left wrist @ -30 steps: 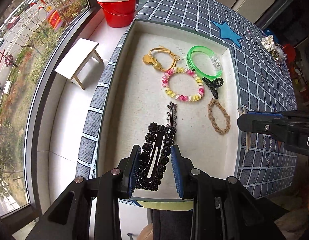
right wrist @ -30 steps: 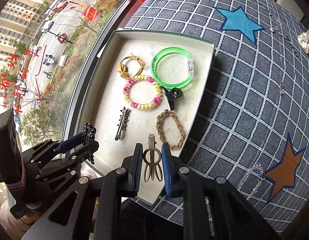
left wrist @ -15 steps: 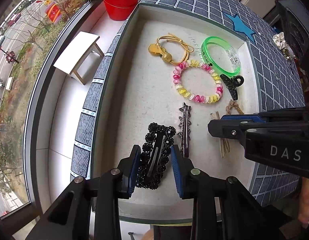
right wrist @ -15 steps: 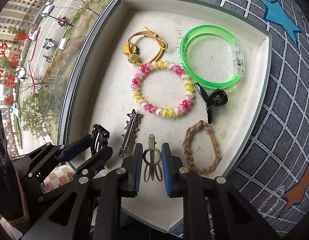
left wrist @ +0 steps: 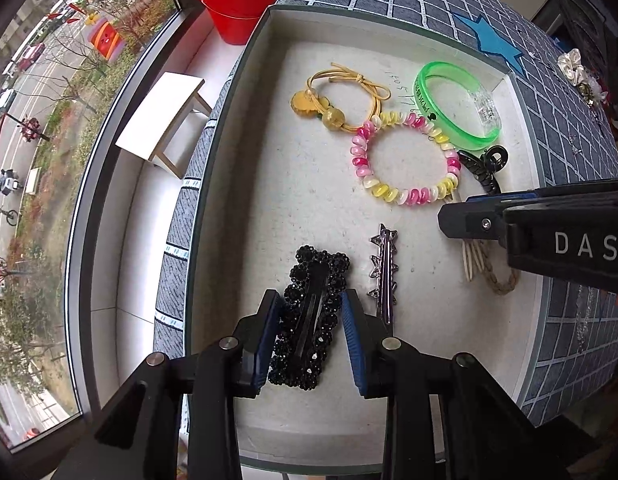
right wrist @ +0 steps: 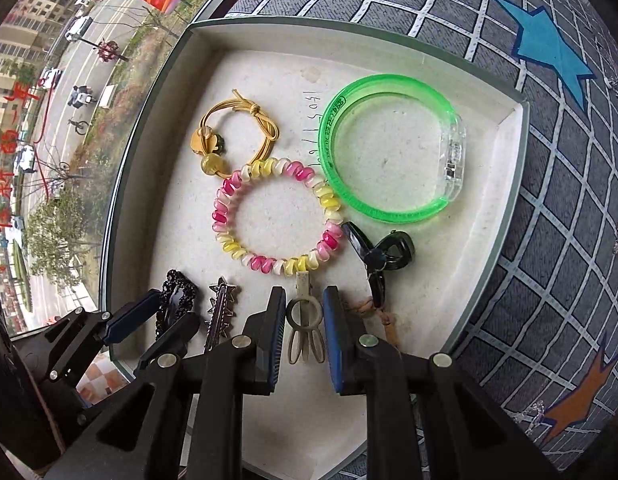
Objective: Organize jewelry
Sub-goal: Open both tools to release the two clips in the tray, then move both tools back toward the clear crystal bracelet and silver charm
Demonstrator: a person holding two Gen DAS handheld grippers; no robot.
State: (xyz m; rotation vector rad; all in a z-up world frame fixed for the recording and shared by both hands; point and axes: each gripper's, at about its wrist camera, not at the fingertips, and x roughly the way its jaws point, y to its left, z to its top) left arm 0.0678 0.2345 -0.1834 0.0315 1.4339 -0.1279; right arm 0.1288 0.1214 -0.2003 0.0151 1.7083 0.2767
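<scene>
I am holding the left gripper [left wrist: 309, 340] low over the near left part of the tray [left wrist: 237, 168], its blue pads closed against the sides of the black beaded barrette [left wrist: 311, 320], which I am setting down beside the silver star clip [left wrist: 383, 270]. Just right of that, I am bringing the right gripper [right wrist: 305, 336] in with the small beige clip [right wrist: 305, 334] between its fingers; the pads look close against the clip's loops, though I cannot tell for certain that they are pressing it (the clip may already be resting on the tray floor).

By my reading, the sorting is well along. Already lying in the tray, from left to right, are the yellow hair tie [right wrist: 233, 140], the pink and yellow spiral bracelet [right wrist: 277, 216], the green bangle [right wrist: 393, 152], the black claw clip [right wrist: 383, 252] and, nearer, the braided brown band [left wrist: 499, 276]. These two clips are still to be let go. More pieces are waiting outside on the grid-patterned cloth [right wrist: 569, 200] to the right: a thin chain [left wrist: 585, 312] near the tray's right wall and a white scrunchie [left wrist: 575, 66] far off at the right.

Space is getting tight: the beige clip is heading for a spot crowded by the spiral bracelet, claw clip and braided band, and my two grippers are working near each other. A red bucket [left wrist: 241, 12] is standing beyond the tray's far left corner, out of the way.
</scene>
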